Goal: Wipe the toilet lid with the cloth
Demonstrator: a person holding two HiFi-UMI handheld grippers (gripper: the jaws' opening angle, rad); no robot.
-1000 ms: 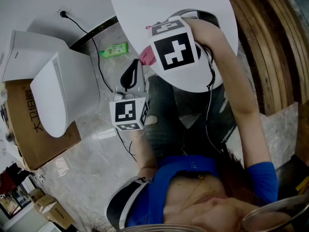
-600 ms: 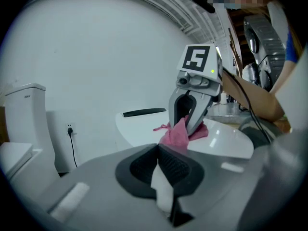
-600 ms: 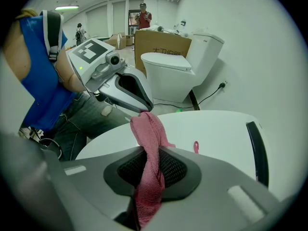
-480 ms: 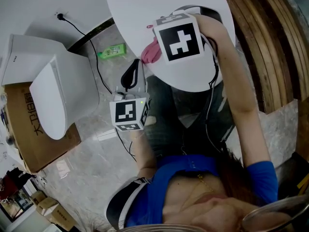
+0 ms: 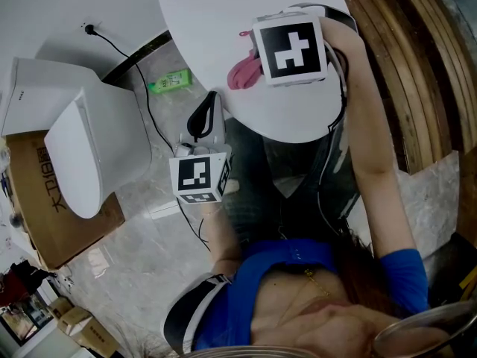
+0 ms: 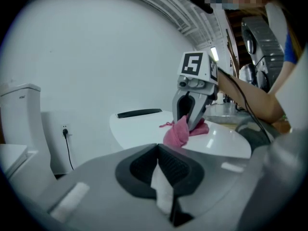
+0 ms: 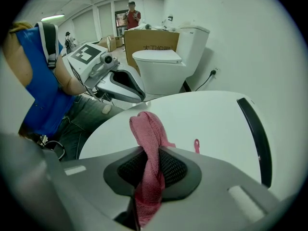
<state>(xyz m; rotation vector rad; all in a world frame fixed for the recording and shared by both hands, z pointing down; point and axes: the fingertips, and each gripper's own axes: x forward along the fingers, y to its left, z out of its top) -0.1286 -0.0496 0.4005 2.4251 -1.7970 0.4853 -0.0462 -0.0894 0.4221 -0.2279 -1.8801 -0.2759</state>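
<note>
Marble floor (image 5: pixel 127 237) w/ a white toilet (image 5: pixel 82 148) at mid-left of the head view; the oval white toilet lid (image 5: pixel 223 21) fills upper centre. R gripper (image 5: pixel 258 66) sits over the lid, jaws clenched on the pink cloth (image 5: pixel 244 71), which bunches out past the tips onto the lid. L gripper (image 5: pixel 205 114) hangs just off the lid's lower-left edge, above the floor, jaws pressed together; a pale strip shows in the seam, can't tell what.

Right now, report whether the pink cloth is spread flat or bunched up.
Bunched. The pink cloth is a twisted wad pinched between the right gripper's jaws, its free end crumpled over the white lid.
</note>
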